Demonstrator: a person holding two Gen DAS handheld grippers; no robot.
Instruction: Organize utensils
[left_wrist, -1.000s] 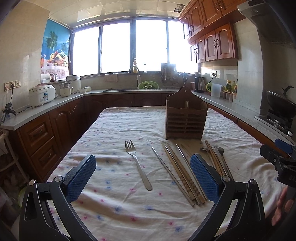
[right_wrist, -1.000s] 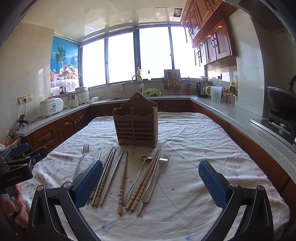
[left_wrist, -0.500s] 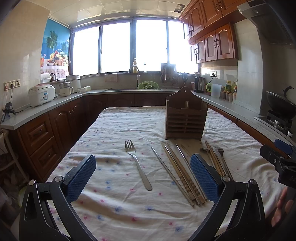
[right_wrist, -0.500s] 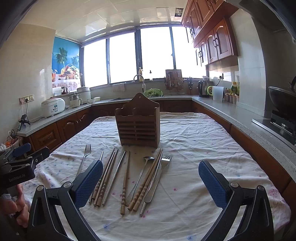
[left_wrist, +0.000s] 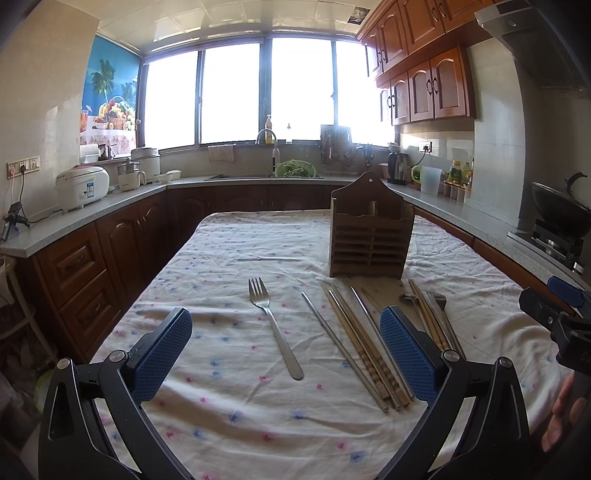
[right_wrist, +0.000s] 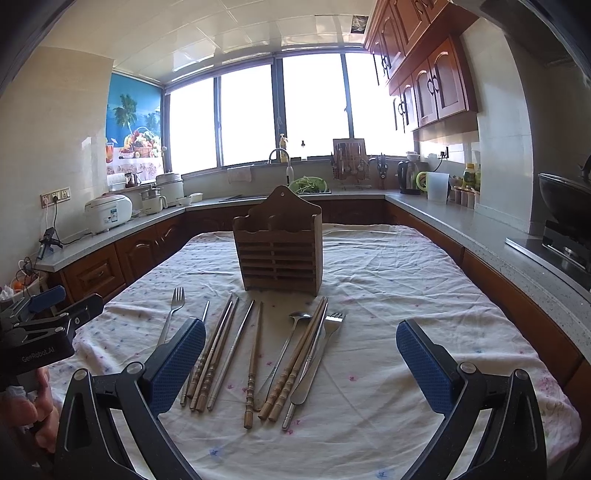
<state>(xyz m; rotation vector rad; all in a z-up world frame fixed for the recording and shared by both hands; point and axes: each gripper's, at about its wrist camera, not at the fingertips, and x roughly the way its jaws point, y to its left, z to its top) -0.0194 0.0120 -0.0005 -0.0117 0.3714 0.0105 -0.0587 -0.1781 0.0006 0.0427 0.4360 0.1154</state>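
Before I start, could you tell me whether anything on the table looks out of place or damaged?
Nothing looks damaged or spilled. One fork lies alone, left of the other utensils, and the wooden holder stands upright. The tablecloth is wrinkled. Both grippers are open.

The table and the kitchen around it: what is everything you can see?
Holder: 1, brown wood, upright mid-table.
Forks: 2, silver; one alone on the left, one on the right.
Spoon: 1, silver, beside wooden chopsticks.
Chopsticks: several, wooden and metal, before the holder.
Tablecloth: 1, white, dotted.
Rice cooker: 1, white, left counter.
Kettle: 1, dark, back counter.
Wok: 1, black, right stove.
Left gripper: blue pads, open.
Right gripper: blue pads, open.
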